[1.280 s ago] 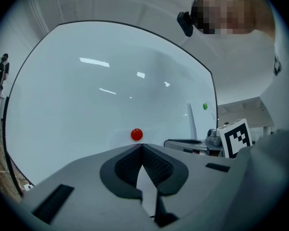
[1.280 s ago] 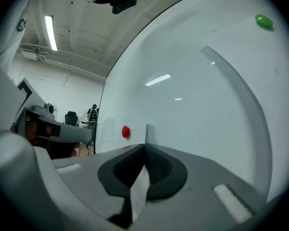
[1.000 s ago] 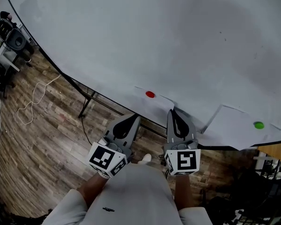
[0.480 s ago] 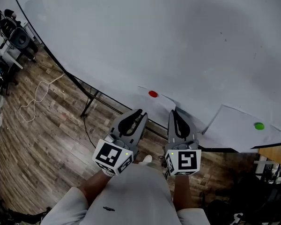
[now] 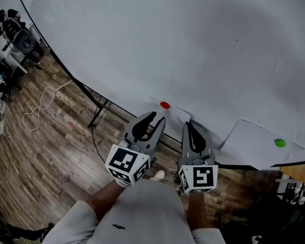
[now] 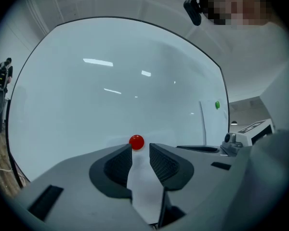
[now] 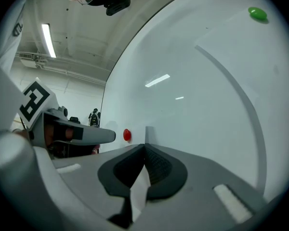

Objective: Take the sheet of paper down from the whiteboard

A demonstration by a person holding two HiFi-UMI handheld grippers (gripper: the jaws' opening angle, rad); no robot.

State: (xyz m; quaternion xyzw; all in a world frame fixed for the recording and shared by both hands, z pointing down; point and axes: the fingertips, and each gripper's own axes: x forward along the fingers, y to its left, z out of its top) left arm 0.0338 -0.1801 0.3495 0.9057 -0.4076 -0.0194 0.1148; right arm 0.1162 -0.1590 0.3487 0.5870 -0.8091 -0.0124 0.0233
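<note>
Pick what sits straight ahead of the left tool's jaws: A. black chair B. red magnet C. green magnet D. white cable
B: the left gripper view shows the red magnet just past the left tool, whose jaws have just been opening with nothing between them.

the left claw [image 5: 157, 118] has just opened and moved closer to the red magnet [image 5: 164, 105]

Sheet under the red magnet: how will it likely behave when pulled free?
Probably floppy: the sheet bends off the board into the shut right gripper. Likely light: one small red magnet pins it. Being thin, it may tear if yanked.
</note>
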